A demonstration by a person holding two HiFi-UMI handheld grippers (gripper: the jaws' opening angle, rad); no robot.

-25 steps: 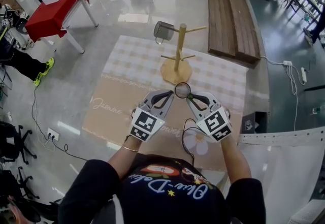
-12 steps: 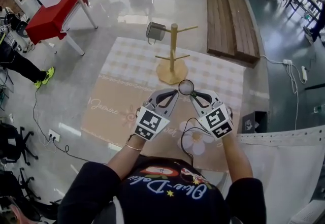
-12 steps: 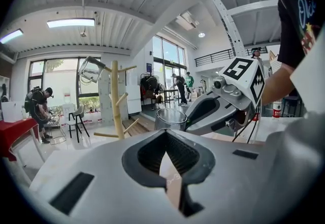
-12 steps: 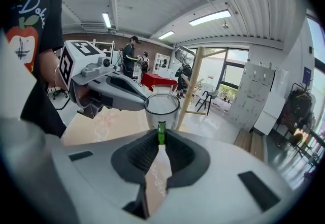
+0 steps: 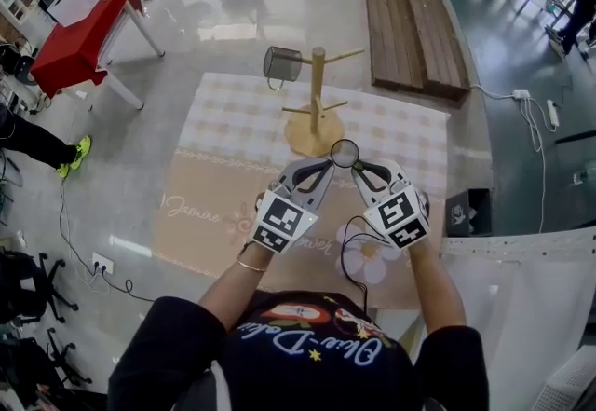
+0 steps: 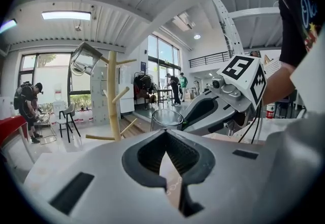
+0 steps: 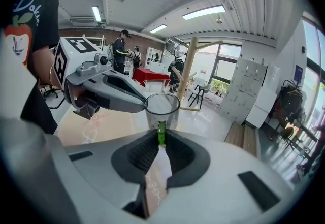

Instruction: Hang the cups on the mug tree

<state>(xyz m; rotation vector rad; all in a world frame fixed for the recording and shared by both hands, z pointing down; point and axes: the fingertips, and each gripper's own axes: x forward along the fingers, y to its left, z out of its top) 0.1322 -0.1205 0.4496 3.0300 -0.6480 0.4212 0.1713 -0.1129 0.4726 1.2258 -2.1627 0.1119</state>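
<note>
Right gripper point(image 7: 161, 139) pinches handle point(image 7: 160, 129), cup point(image 7: 162, 108) beyond fingertips, likely leaving it clear for mug tree point(image 5: 318, 88); left gripper point(image 6: 165, 132) pressed together, empty.

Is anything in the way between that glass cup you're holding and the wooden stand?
Nothing visible. Only checked mat lies between the clear glass cup with the green handle and the wooden mug tree; its right-hand pegs are free.

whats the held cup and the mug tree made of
Cup: clear glass or plastic, hard to tell which; glossy, with a see-through wall. Its handle looks like green plastic. Mug tree: pale wood, by its tan colour and smooth matte look, from pegs to round base.
</note>
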